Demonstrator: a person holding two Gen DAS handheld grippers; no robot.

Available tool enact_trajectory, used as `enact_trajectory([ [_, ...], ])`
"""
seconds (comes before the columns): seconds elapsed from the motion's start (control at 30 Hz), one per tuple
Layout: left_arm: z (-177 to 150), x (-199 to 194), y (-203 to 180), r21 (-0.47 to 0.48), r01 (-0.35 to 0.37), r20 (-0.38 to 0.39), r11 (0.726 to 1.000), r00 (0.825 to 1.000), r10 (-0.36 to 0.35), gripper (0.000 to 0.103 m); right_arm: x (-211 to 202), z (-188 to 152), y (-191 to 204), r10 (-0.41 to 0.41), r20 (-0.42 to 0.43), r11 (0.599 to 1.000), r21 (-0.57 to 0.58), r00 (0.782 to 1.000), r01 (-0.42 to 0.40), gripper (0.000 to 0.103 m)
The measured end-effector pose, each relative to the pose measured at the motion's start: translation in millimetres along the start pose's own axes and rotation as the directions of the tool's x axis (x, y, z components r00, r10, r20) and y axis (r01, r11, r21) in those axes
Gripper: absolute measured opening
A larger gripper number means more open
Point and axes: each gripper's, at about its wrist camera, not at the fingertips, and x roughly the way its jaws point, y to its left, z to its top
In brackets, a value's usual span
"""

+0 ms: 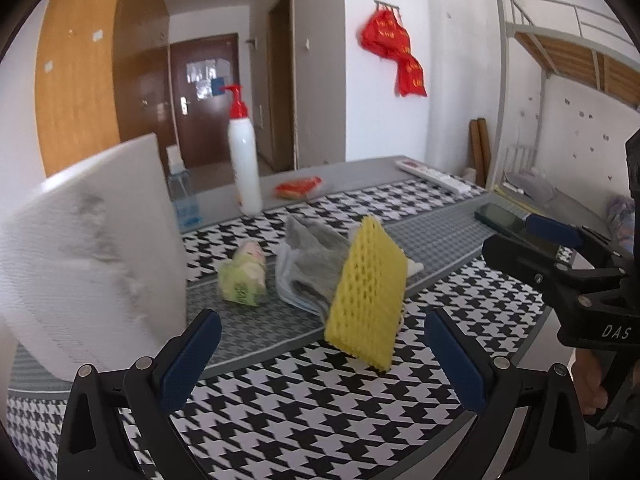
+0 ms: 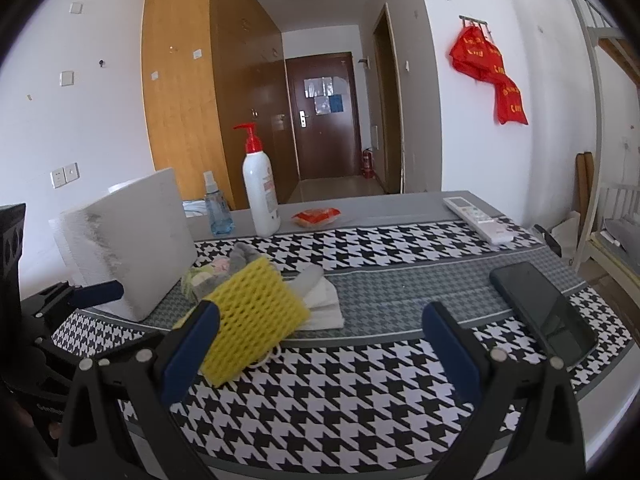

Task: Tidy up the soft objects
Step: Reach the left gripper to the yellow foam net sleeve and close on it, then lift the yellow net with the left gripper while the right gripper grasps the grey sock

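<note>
**A:** Four soft things at least, gathered into one heap on the middle grey band of the counter (image 2: 360, 400): yellow foam net (image 1: 366, 292), grey cloth (image 1: 316, 264), white folded tissues (image 2: 324, 308), green packet (image 1: 244, 276).

**B:** Mostly done, then?

**A:** About halfway, judging by the heap. Collected, yes, but not stacked neatly. Yellow foam net tilted up on one edge, apparently propped against the grey cloth, blurred, gripped by nothing.

**B:** And the jaws?

**A:** Spread wide on both sides. Left gripper (image 1: 320, 320) empty, just in front of the net. Right gripper (image 2: 320, 312) empty as well, with its left finger just beside the net. Touching or not, cannot tell.

**B:** Left to do?

**A:** Probably laying the net flat and squaring the pile. Perhaps also dealing with the big white foam block (image 1: 92, 264), standing just beside the heap, with a grey smudge on its face. Soft or not, hard to judge.

**B:** Any writing?

**A:** "DAS" in white on the body of the right gripper, seen from the left wrist. Gold characters on the red bags (image 2: 492, 76) on the wall, too small to read. Red print on the white pump bottle (image 2: 262, 196), not legible. Nothing readable on the green packet, the orange packet (image 2: 316, 216), the remote control (image 2: 480, 220) or the dark phone (image 2: 544, 308).
</note>
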Motion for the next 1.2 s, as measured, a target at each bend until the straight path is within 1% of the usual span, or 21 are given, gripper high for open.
enact_trajectory([
  [0.07,0.0,6.0,-1.6,0.005,0.013,-0.024,1.000,1.000,-0.013,0.095,1.0,-0.6,-1.9,-0.001,-0.005,1.000,0.002,1.000,0.001,0.102],
  [0.2,0.2,16.3,-2.6,-0.012,0.054,-0.074,0.998,0.996,-0.055,0.088,2.0,-1.0,-6.3,-0.002,-0.010,1.000,0.007,1.000,0.002,0.102],
  [0.27,0.0,22.5,-2.0,-0.025,0.068,-0.099,0.997,0.993,-0.070,0.081,1.8,-1.3,-7.4,-0.005,-0.012,1.000,0.005,1.000,0.005,0.102],
  [0.4,-0.4,31.4,-4.6,-0.031,0.087,-0.128,0.996,0.988,-0.090,0.079,2.1,-2.2,-10.3,-0.004,-0.015,1.000,0.013,1.000,0.004,0.102],
  [0.5,-0.1,35.2,-7.1,-0.031,0.099,-0.146,0.995,0.984,-0.103,0.073,3.0,-3.3,-11.0,-0.004,-0.017,1.000,0.016,1.000,0.004,0.102],
  [0.57,-0.1,38.4,-7.6,-0.037,0.107,-0.158,0.994,0.981,-0.111,0.067,3.1,-4.3,-12.5,-0.003,-0.018,1.000,0.018,1.000,0.003,0.102],
  [0.6,-0.2,39.7,-7.8,-0.040,0.110,-0.162,0.993,0.980,-0.115,0.066,3.2,-4.6,-12.8,-0.004,-0.018,1.000,0.020,1.000,0.005,0.102],
  [0.63,-0.4,40.7,-8.5,-0.042,0.109,-0.168,0.993,0.979,-0.115,0.064,2.9,-4.9,-13.4,-0.004,-0.018,1.000,0.022,1.000,0.005,0.102],
  [0.73,-0.6,43.9,-10.9,-0.038,0.109,-0.183,0.993,0.977,-0.114,0.052,2.5,-5.8,-14.7,-0.007,-0.019,1.000,0.027,1.000,0.007,0.102],
  [0.77,-1.0,44.1,-11.8,-0.037,0.111,-0.186,0.993,0.976,-0.116,0.048,2.3,-6.0,-15.0,-0.009,-0.020,1.000,0.027,1.000,0.009,0.102],
  [0.9,0.0,44.6,-14.5,-0.030,0.115,-0.181,0.993,0.976,-0.118,0.038,1.4,-6.8,-16.2,-0.009,-0.023,0.999,0.033,1.000,0.010,0.102],
  [1.07,0.8,41.9,-16.2,-0.019,0.133,-0.166,0.991,0.977,-0.134,0.018,0.7,-6.8,-16.1,-0.012,-0.024,0.999,0.034,1.000,0.013,0.102],
  [1.2,2.2,35.1,-15.8,-0.009,0.146,-0.139,0.989,0.980,-0.146,0.015,-2.1,-5.9,-15.9,-0.018,-0.019,0.999,0.032,1.000,0.018,0.102],
])
